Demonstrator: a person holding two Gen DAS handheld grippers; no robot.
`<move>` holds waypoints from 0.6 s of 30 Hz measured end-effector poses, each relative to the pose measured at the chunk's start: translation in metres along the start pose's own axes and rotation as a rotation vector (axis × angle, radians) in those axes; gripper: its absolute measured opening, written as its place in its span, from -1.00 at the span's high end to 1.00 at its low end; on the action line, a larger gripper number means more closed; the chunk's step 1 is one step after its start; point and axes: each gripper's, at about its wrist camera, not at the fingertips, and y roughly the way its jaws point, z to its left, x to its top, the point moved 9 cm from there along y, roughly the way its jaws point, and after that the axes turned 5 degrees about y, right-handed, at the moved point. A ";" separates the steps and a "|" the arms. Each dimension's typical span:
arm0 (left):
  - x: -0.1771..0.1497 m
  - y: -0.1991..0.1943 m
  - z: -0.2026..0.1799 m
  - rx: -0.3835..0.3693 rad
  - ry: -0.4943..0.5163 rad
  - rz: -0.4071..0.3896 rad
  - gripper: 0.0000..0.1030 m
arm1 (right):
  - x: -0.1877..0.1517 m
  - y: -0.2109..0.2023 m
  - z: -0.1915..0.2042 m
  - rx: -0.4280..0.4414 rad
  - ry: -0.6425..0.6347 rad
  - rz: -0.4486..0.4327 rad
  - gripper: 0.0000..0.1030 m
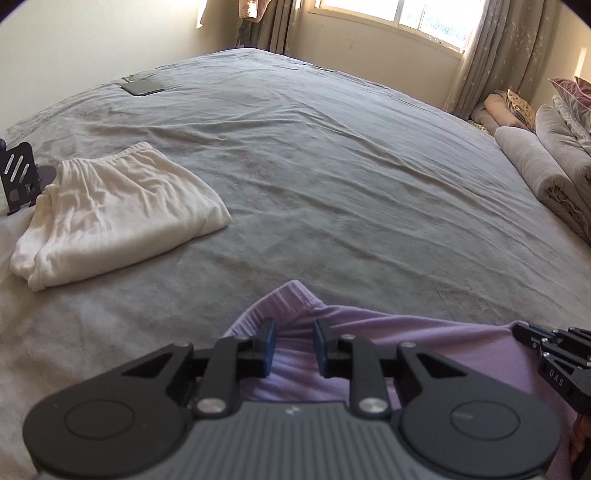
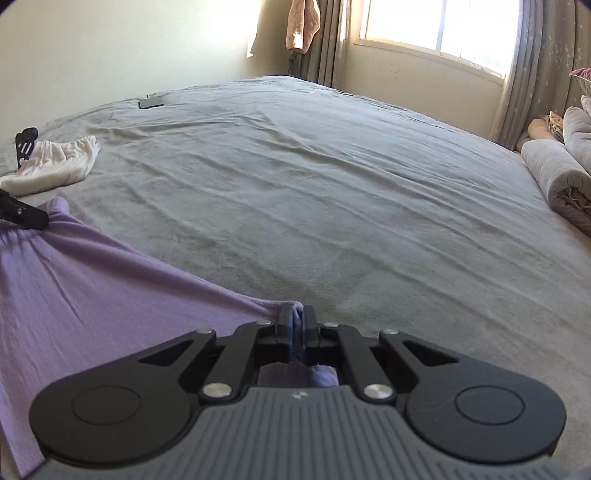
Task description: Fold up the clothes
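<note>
In the left wrist view the left gripper is seen at lower centre with its jaws apart by a clear gap. The ribbed hem of a lilac garment lies between and under the blue pads; whether the pads touch the cloth cannot be told. At the right edge of that frame the right gripper is seen against the same garment.

In the right wrist view the right gripper is shown at lower centre, its jaws drawn together and clamped on a bunched corner of the lilac garment. From there the cloth is stretched in a taut edge up to the left of the frame, where the tip of the left gripper is seen at its gathered hem. The garment is spread over the near part of a grey bed.

Two garments are counted: the lilac one, and one white garment, folded, at the left of the left wrist frame. One black stand is set just beside the white garment, at the far left edge. One dark flat object lies at the upper left of the bed. Rolled bedding is piled at the right edge. One window with curtains is seen at the top.
</note>
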 end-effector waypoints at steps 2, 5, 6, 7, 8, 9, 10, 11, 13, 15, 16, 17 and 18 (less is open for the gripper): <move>0.001 0.000 0.000 0.000 -0.005 0.004 0.53 | 0.001 -0.001 0.003 -0.007 -0.013 -0.007 0.84; 0.003 -0.003 -0.001 -0.009 -0.019 -0.001 0.48 | 0.009 -0.016 -0.003 -0.002 -0.009 -0.021 0.36; 0.004 -0.005 -0.002 -0.004 -0.018 -0.009 0.46 | 0.013 -0.027 -0.009 -0.020 -0.001 -0.043 0.28; 0.005 -0.008 -0.003 0.004 -0.015 -0.019 0.43 | 0.017 -0.039 -0.016 -0.032 0.008 -0.063 0.26; 0.006 -0.010 -0.004 0.013 -0.011 -0.029 0.43 | 0.019 -0.051 -0.024 -0.041 0.020 -0.072 0.26; 0.007 -0.013 -0.005 0.022 -0.008 -0.039 0.43 | 0.019 -0.065 -0.034 -0.053 0.034 -0.074 0.26; 0.008 -0.016 -0.006 0.030 -0.005 -0.050 0.43 | 0.017 -0.077 -0.044 -0.065 0.045 -0.073 0.26; 0.009 -0.019 -0.007 0.039 -0.001 -0.060 0.43 | 0.013 -0.089 -0.054 -0.078 0.058 -0.069 0.26; 0.012 -0.025 -0.010 0.054 0.011 -0.087 0.43 | 0.002 -0.110 -0.074 -0.092 0.092 -0.048 0.25; 0.016 -0.031 -0.023 0.044 0.050 -0.124 0.43 | -0.014 -0.129 -0.096 -0.110 0.155 -0.049 0.24; 0.017 -0.032 -0.033 0.029 0.077 -0.134 0.43 | -0.022 -0.138 -0.107 -0.121 0.191 -0.053 0.24; 0.015 -0.032 -0.046 0.002 0.103 -0.137 0.43 | -0.028 -0.144 -0.116 -0.130 0.223 -0.054 0.24; 0.013 -0.032 -0.059 -0.028 0.129 -0.138 0.43 | -0.033 -0.149 -0.124 -0.137 0.250 -0.052 0.24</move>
